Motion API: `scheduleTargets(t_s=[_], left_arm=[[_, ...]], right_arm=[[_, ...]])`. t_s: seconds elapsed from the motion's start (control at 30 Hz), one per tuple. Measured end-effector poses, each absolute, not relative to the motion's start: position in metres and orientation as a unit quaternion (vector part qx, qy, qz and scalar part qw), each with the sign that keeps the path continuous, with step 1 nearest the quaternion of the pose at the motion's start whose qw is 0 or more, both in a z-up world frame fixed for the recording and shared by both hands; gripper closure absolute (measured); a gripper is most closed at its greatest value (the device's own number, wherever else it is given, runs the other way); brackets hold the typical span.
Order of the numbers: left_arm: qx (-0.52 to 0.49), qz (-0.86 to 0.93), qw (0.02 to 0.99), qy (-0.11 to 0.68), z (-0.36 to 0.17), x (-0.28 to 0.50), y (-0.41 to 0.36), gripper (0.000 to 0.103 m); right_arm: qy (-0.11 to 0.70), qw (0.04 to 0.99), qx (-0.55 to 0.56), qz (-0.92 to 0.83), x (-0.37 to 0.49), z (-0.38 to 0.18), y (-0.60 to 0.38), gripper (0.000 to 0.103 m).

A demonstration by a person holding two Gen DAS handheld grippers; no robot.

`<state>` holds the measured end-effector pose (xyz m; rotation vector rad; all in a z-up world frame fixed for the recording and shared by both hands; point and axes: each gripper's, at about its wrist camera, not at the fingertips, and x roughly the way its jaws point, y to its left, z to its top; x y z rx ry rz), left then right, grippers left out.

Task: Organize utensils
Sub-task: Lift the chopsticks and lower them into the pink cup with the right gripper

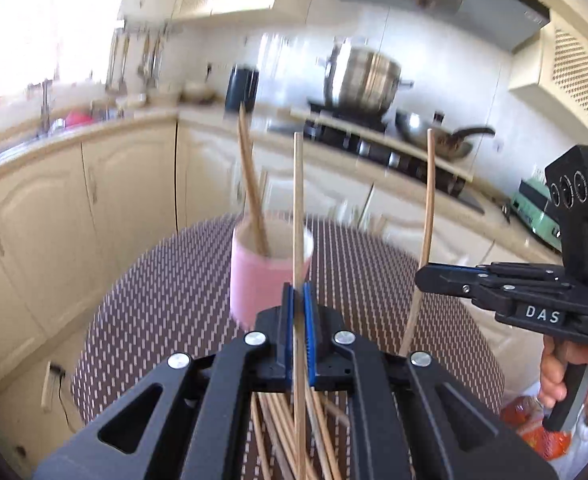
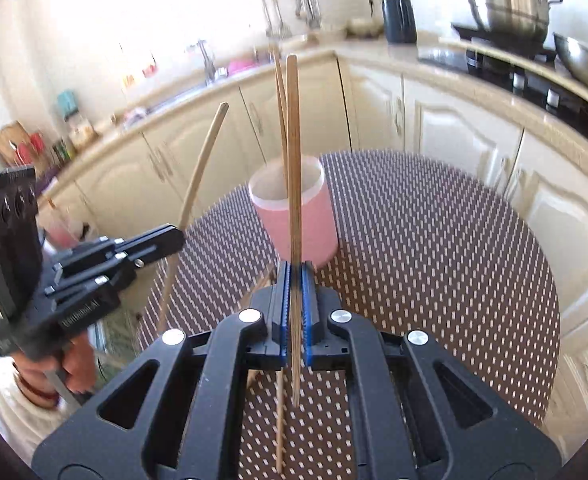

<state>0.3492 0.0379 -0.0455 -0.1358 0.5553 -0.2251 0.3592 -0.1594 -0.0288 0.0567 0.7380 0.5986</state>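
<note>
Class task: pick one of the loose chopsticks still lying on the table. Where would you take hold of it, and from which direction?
Grip a loose chopstick near mid-length, coming from above with the jaws across its thin shaft. It lies flat on the table among others, so choose one at the pile's edge. Both the left tool and right tool are already shut on chopsticks.

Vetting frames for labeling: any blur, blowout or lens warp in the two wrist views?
Left wrist view: window at top left blown out; pink cup and background smeared by motion blur; left gripper and its chopstick sharp. Right wrist view: upper left washed out by backlight, counter edge bowed by the fisheye, dark corners; right gripper crisp.
</note>
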Motion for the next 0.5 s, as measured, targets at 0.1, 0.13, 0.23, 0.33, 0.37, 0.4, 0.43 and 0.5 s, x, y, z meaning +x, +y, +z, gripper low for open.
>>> scheduleTargets(t_s=[0.1,0.13,0.23,0.33,0.37,0.4,0.43,0.5], left_arm=[[-0.066,-0.104,0.964,0.236,-0.035,0.359,0.032,0.098],[-0.069,-0.1,0.967,0.223,-0.031,0.363,0.032,0.098],[-0.071,-0.091,0.976,0.187,-0.02,0.375,0.029,0.098],[-0.077,-0.085,0.982,0.153,-0.009,0.39,0.028,0.098],[-0.078,-0.082,0.983,0.144,-0.007,0.394,0.028,0.098],[-0.08,-0.074,0.985,0.13,-0.004,0.399,0.028,0.098],[-0.081,-0.074,0.986,0.124,-0.003,0.403,0.028,0.098],[-0.087,-0.066,0.988,0.107,0.0,0.412,0.028,0.098]], right_arm=[[0.327,0.896,0.042,0.298,0.366,-0.013,-0.154,0.097],[0.321,0.897,0.043,0.301,0.369,-0.009,-0.152,0.097],[0.303,0.9,0.053,0.309,0.379,0.002,-0.146,0.097],[0.282,0.906,0.052,0.311,0.387,0.017,-0.142,0.097],[0.275,0.908,0.055,0.311,0.389,0.021,-0.14,0.097],[0.269,0.91,0.057,0.311,0.394,0.024,-0.14,0.097],[0.266,0.91,0.056,0.313,0.397,0.028,-0.139,0.097],[0.251,0.917,0.053,0.306,0.404,0.034,-0.137,0.097]])
